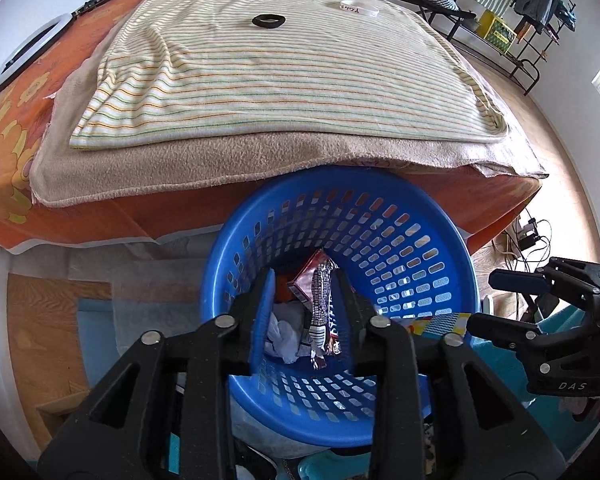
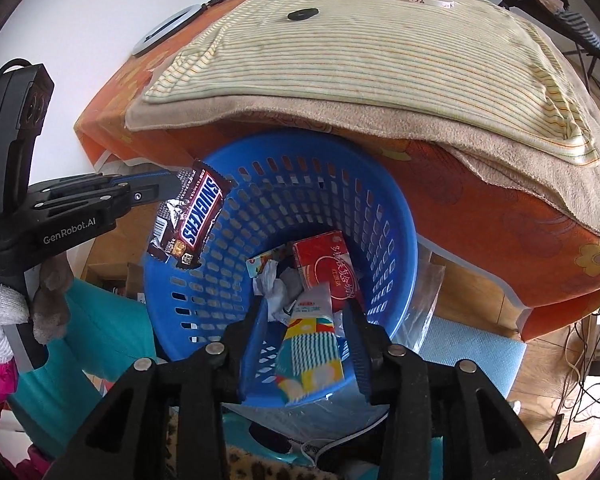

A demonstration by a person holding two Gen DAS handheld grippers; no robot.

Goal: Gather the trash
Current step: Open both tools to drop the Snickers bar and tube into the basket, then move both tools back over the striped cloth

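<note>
Snickers wrapper (image 2: pixel 190 216) and patterned packet (image 2: pixel 310 354) over blue basket (image 2: pixel 400 216)

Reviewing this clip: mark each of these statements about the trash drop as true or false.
1. A Snickers wrapper hangs at the left gripper. True.
2. The basket is red. False: it is blue.
3. The basket holds nothing. False: a red box and crumpled paper lie inside.
4. A black ring lies on the striped cloth. True.
5. The right gripper is over the bed. False: it is over the basket.
</note>
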